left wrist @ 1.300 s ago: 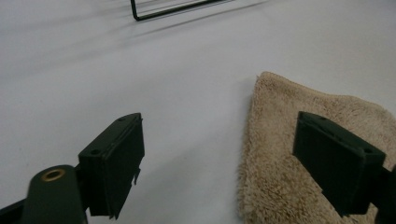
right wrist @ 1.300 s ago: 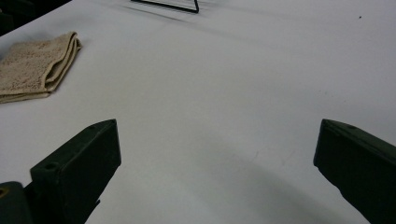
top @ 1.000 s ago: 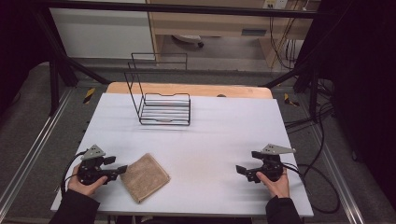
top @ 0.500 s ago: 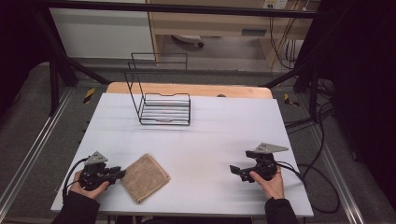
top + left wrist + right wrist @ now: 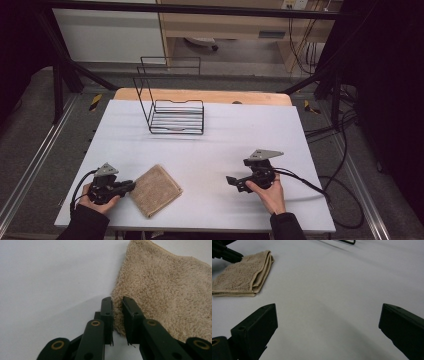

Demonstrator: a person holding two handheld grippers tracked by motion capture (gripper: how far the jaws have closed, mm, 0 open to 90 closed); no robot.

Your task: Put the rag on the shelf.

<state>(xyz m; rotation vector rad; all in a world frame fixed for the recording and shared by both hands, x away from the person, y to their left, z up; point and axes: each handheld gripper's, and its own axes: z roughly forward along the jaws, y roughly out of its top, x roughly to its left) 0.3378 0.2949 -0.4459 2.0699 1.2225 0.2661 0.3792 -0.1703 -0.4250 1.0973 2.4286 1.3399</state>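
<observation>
A folded tan towel [image 5: 155, 190] lies on the white table [image 5: 250, 125] near its front left. My left gripper [image 5: 131, 186] sits at the towel's left edge. In the left gripper view its jaws have just been closing and now pinch the towel [image 5: 170, 290] edge between the left gripper [image 5: 117, 301] pads. My right gripper [image 5: 231, 181] hovers low over bare table to the right of the towel, pointing left. Its jaws stand wide apart with nothing between them, as the right gripper [image 5: 327, 312] view shows, with the towel [image 5: 242, 275] farther off at upper left.
A black wire rack [image 5: 175, 117] stands upright at the back middle of the table. Cables trail from both grippers; the right one's cable loops off the table's right side. The left gripper's tips [image 5: 224, 252] show at the top left of the right gripper view.
My right gripper has slid left toward the table's middle. The left gripper's jaws have come together on the towel's edge while that hand stayed put.
</observation>
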